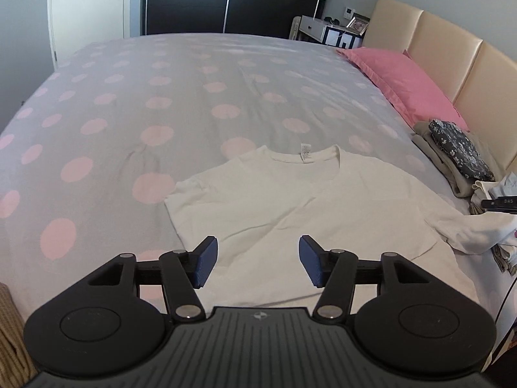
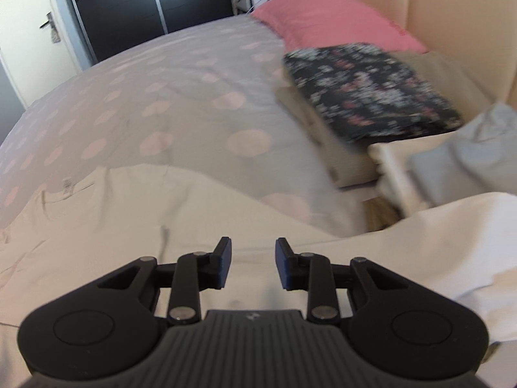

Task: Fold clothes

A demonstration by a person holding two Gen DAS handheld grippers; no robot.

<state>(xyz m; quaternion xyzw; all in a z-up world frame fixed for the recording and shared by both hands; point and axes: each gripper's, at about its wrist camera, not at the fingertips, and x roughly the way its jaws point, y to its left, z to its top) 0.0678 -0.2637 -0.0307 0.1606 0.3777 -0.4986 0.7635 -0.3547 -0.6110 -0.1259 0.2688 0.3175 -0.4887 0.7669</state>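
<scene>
A white T-shirt (image 1: 290, 203) lies spread flat on the bed, collar and label facing away. My left gripper (image 1: 257, 262) is open and empty, hovering above the shirt's lower hem. In the right wrist view the shirt (image 2: 129, 226) fills the foreground, its right sleeve (image 2: 452, 232) stretching to the right. My right gripper (image 2: 252, 263) is open and empty just above the shirt near that sleeve. The right wrist view is blurred by motion.
The bed (image 1: 161, 97) has a grey cover with pink dots. A pink pillow (image 1: 404, 80) lies against the beige headboard (image 1: 468, 61). A stack of folded clothes topped by a dark floral piece (image 1: 458, 148) (image 2: 371, 93) sits right of the shirt.
</scene>
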